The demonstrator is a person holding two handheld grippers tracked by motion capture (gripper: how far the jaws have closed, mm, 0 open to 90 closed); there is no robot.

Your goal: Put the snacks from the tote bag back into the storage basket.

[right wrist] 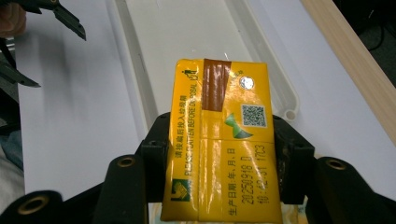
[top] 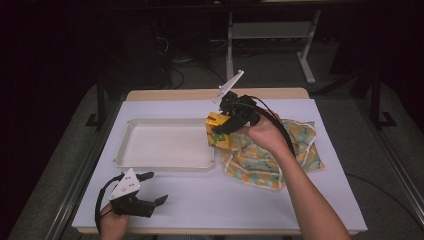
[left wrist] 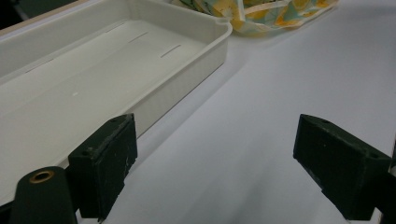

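While clamped between the two black jaws of the right gripper (right wrist: 219, 154), one yellow drink carton (right wrist: 222, 140) hangs above the right end of the tray, clear of the table. It is a glossy, flat-sided rectangular box with a brown strip, a round foil seal and a printed code on its top. One white tray (top: 167, 145), shallow, rectangular and round-cornered with a smooth raised rim, lies empty to its left. One crumpled cloth (top: 270, 150), patterned orange, yellow and green, lies just right of the tray, under the right hand (top: 265, 132). The left gripper (top: 152, 189), jaws apart and holding nothing, rests near the white table (top: 225, 200) front edge.
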